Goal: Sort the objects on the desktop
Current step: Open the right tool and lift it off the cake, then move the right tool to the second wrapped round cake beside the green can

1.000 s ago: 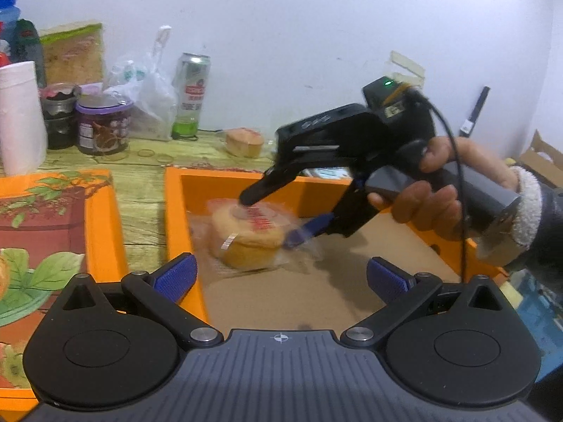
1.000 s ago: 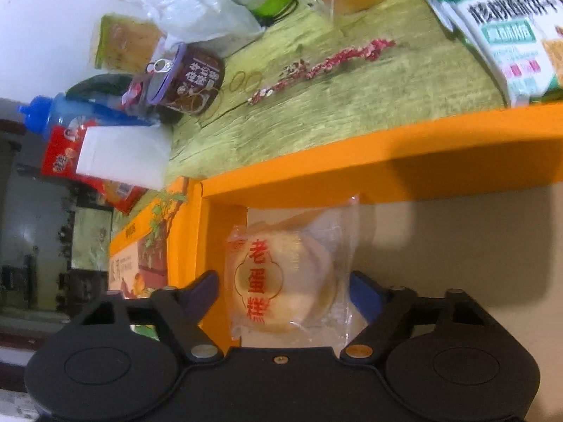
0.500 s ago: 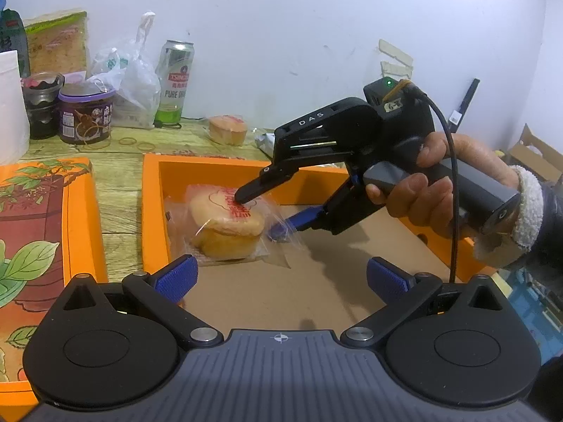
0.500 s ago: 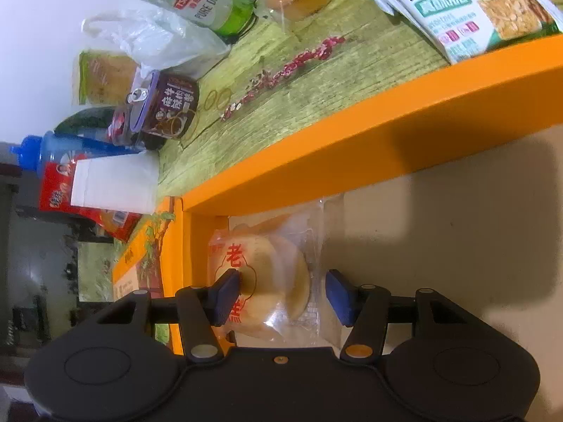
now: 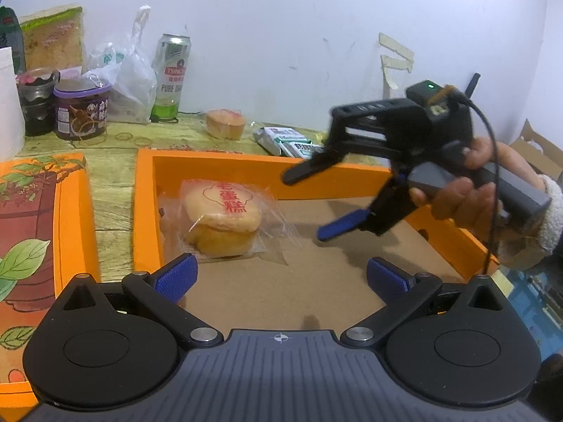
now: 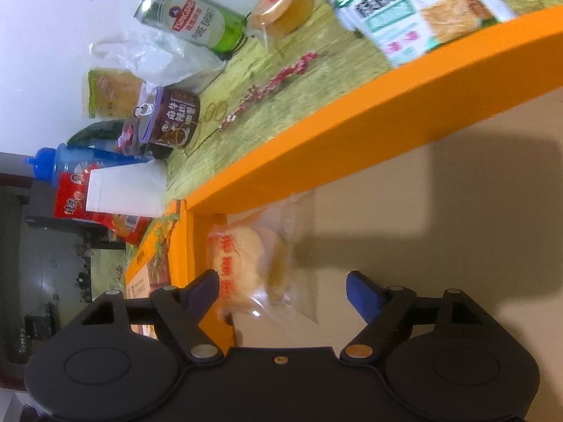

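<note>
Above the tray floor, the right claw [image 5: 309, 204] hangs spread and empty, its jaws having just opened to release the wrapped cake [image 5: 221, 221], which sits in the orange tray's [image 5: 142, 211] far left corner. Nearer, the left claw [image 5: 281, 276] waits spread, holding nothing.

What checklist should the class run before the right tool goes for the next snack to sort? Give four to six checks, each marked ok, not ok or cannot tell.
1. Wrapped cake lies inside the orange box, in its corner: ok.
2. Right tool has let go; its jaws have just been opening and stand clear of the cake: ok.
3. Left tool open and empty: ok.
4. Second cake on the table, unobstructed: ok.
5. Cracker packs beside the box, reachable: ok.
6. Cake wrapper undamaged: cannot tell.
</note>
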### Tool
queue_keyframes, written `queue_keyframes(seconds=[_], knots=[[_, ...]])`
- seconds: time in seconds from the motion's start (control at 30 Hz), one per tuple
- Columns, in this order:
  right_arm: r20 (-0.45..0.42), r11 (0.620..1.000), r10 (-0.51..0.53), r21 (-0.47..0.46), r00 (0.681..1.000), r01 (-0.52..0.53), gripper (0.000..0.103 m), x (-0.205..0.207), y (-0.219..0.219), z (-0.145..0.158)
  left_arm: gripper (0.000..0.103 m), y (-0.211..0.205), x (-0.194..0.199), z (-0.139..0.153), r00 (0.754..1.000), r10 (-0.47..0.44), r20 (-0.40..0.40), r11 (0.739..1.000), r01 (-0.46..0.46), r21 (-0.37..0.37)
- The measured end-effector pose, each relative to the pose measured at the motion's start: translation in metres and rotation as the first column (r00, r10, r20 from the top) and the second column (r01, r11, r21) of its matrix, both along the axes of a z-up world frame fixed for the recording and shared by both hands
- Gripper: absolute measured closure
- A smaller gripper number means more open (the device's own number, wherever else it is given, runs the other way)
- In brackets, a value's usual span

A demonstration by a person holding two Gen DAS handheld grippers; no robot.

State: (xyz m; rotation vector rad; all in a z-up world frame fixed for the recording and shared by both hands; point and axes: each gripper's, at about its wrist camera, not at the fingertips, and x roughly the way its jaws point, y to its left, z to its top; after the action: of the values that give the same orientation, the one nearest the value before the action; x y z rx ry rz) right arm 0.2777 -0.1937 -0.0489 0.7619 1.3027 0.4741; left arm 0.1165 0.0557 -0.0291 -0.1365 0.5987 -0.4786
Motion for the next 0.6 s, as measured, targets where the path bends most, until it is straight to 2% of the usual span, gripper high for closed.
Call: queue_keyframes(seconds=[0.1,0.23,0.37,0.57,0.6], knots=[[0.015,1.000,0.005,0.007,1.000,-0.005,0.025,-0.010,-0.014,0.004,0.000,-0.005,-0.001,0.003,1.000,-0.006,0.000,1.000,0.006,0.005],[0.133,1.000,0.003,0.007,0.991,-0.004,0.025,-0.028,-0.036,0.031,0.000,-0.013,-0.006,0.014,0.999,-0.012,0.038,0.999,0.010,0.035],[0.257,1.000,-0.007,-0.014,0.966,0.011,0.025,-0.051,-0.058,0.058,0.000,-0.022,-0.005,0.034,0.996,-0.019,0.090,0.997,0.012,0.073],[0.371,0.998,-0.005,-0.056,0.929,0.028,0.024,-0.067,-0.078,0.099,0.000,-0.031,-0.002,0.078,0.977,-0.057,0.204,0.990,0.029,0.140],[0.392,0.998,-0.001,-0.063,0.920,0.028,0.022,-0.068,-0.079,0.108,0.000,-0.032,-0.001,0.086,0.973,-0.064,0.221,0.988,0.030,0.151]])
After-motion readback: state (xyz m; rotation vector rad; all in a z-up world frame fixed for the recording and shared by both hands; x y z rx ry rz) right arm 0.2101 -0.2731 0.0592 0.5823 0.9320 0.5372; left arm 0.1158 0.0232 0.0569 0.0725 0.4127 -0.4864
